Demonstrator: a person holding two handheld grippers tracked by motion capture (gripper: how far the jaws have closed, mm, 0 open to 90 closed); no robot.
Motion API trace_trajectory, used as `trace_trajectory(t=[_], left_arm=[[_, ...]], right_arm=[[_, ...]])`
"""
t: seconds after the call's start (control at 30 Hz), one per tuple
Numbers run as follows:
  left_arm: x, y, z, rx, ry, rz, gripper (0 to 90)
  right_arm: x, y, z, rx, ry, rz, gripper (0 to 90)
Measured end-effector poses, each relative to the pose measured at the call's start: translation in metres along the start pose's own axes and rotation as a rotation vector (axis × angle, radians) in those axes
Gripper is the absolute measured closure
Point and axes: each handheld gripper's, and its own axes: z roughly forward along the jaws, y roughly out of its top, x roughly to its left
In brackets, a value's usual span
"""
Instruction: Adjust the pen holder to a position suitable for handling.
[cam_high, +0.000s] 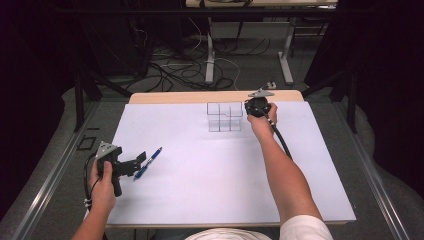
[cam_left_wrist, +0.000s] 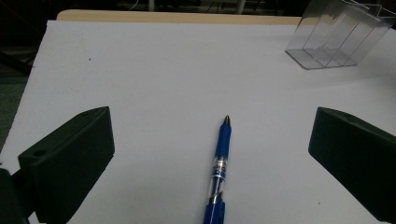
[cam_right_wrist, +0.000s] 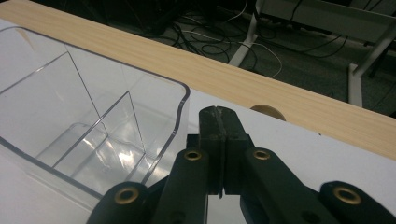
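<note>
A blue pen (cam_high: 149, 162) lies on the white table sheet (cam_high: 210, 170) at the left. My left gripper (cam_high: 141, 161) is open right at the pen's near end; in the left gripper view the pen (cam_left_wrist: 219, 168) lies between the wide-apart jaws, untouched. A clear plastic organiser (cam_high: 225, 116) with dividers stands at the far middle. My right gripper (cam_high: 254, 107) is just right of it. In the right gripper view its jaws are pressed together with nothing between them (cam_right_wrist: 219, 122), beside the organiser's wall (cam_right_wrist: 180, 109).
The wooden table edge (cam_high: 215, 96) runs along the far side, with a round hole (cam_right_wrist: 266, 111) in it near the right gripper. Cables and table legs (cam_high: 210, 60) lie on the floor beyond. Metal rails flank the table.
</note>
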Motion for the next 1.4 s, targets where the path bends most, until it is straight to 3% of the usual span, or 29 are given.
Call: trace_trajectory(t=[0.87,1.4], left_arm=[[0.001,-0.001,0.000,0.003,-0.003,-0.006,0.3],[0.000,-0.001,0.000,0.002,-0.001,-0.005,0.3]], right_arm=[[0.012,-0.004,0.011,-0.012,0.050,-0.030,90.0],[0.033,-0.009,0.004,0.014,0.092,0.024,90.0]])
